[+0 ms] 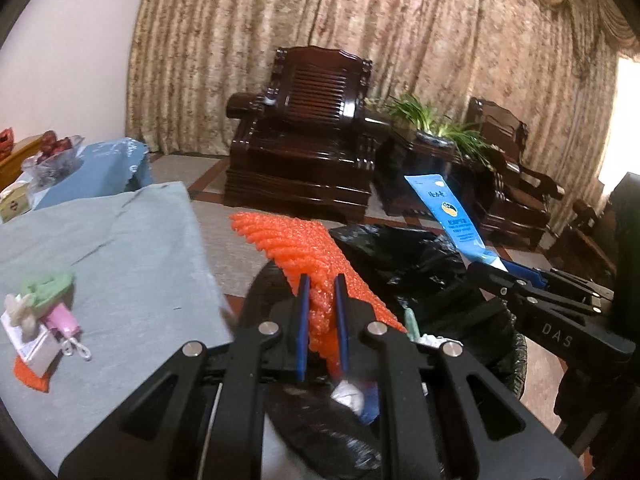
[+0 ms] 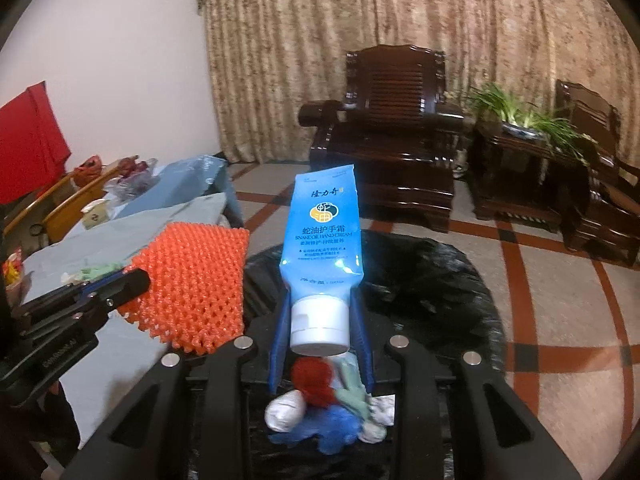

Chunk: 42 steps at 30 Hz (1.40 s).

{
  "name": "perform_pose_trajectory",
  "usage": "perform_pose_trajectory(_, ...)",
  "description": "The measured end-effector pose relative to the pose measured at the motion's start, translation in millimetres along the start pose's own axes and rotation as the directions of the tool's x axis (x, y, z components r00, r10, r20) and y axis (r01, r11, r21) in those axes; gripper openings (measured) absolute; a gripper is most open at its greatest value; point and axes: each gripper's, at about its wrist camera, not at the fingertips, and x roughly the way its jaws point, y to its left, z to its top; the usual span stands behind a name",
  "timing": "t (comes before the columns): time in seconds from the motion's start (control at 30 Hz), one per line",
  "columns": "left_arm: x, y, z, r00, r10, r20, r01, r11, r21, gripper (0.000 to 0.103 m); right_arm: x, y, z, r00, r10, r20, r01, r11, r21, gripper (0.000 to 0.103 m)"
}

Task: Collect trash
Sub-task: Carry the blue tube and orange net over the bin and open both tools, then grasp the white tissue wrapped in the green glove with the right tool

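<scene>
**Curtained sitting room, bin at table edge**

Your left gripper (image 1: 322,280) is clamped on an orange foam net (image 1: 304,240). Your right gripper (image 2: 320,292) pinches a blue hand-cream tube (image 2: 322,236) by its cap. Both items hang over the black-lined trash bin (image 2: 420,280).

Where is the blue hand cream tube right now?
The blue hand cream tube is pinched near its white cap by the right gripper, above the black trash bag. The orange foam net, in the left gripper, is to its left.
</scene>
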Motion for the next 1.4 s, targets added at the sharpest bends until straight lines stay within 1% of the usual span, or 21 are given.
perform_pose_trajectory(0.3,32,-28,-1,0.998,-0.043,-0.037,0.044,0.998,0.047,0.013,12,-28,-9,0.997,-0.068,-0.034,0.069,0.997,0.033,0.029)
perform_pose_trajectory(0.4,39,-31,-2,0.998,-0.048,-0.047,0.05,0.998,0.046,0.022,15,-34,-12,0.995,-0.085,-0.043,0.087,0.996,0.036,0.03)
perform_pose_trajectory(0.43,41,-30,-2,0.998,-0.046,-0.048,0.049,0.998,0.045,0.033,15,-36,-12,0.995,-0.093,-0.04,0.094,0.995,0.034,0.033)
perform_pose_trajectory(0.47,41,-29,-3,0.998,-0.049,-0.047,0.051,0.998,0.038,0.042,15,-36,-13,0.995,-0.095,-0.039,0.097,0.995,0.032,0.036)
perform_pose_trajectory(0.53,40,-28,-2,0.998,-0.044,-0.043,0.046,0.999,0.03,0.045,13,-38,-14,0.994,-0.104,-0.033,0.105,0.994,0.031,0.048)
perform_pose_trajectory(0.57,40,-27,-3,0.998,-0.043,-0.042,0.044,0.999,0.029,0.051,12,-38,-14,0.994,-0.105,-0.03,0.106,0.994,0.033,0.05)
perform_pose_trajectory(0.6,38,-25,-3,0.998,-0.039,-0.039,0.04,0.999,0.029,0.055,11,-38,-14,0.994,-0.108,-0.026,0.109,0.994,0.034,0.057)
perform_pose_trajectory(0.63,36,-23,-3,0.999,-0.031,-0.032,0.032,0.999,0.028,0.062,10,-38,-14,0.994,-0.112,-0.021,0.112,0.993,0.034,0.07)
perform_pose_trajectory(0.67,33,-20,-3,0.999,-0.021,-0.025,0.021,0.999,0.026,0.068,8,-36,-14,0.993,-0.115,-0.01,0.115,0.993,0.036,0.077)
perform_pose_trajectory(0.7,30,-18,-3,1.0,-0.012,-0.018,0.012,1.0,0.024,0.072,6,-34,-15,0.993,-0.116,-0.002,0.116,0.993,0.035,0.089)
perform_pose_trajectory(0.73,26,-15,-3,1.0,0.001,-0.01,-0.001,1.0,0.022,0.078,5,-32,-15,0.993,-0.12,0.008,0.119,0.992,0.036,0.096)
perform_pose_trajectory(0.77,22,-11,-3,1.0,0.017,0.0,-0.017,1.0,0.018,0.084,4,-33,-14,0.993,-0.121,0.015,0.12,0.992,0.036,0.098)
perform_pose_trajectory(0.87,7,4,-2,0.998,0.06,0.025,-0.06,0.998,-0.008,0.089,3,-27,-12,0.995,-0.097,0.026,0.097,0.995,0.034,0.097)
perform_pose_trajectory(1.1,-27,40,-4,0.987,0.154,0.055,-0.151,0.987,-0.045,0.09,7,4,-6,0.999,-0.033,0.032,0.033,0.999,0.002,0.097)
perform_pose_trajectory(1.23,-48,66,-7,0.976,0.209,0.067,-0.204,0.976,-0.078,0.09,13,30,-3,0.999,0.015,0.031,-0.015,1.0,-0.024,0.097)
perform_pose_trajectory(1.4,-76,104,-10,0.95,0.3,0.082,-0.29,0.95,-0.118,0.09,22,67,0,0.997,0.079,0.026,-0.077,0.995,-0.068,0.097)
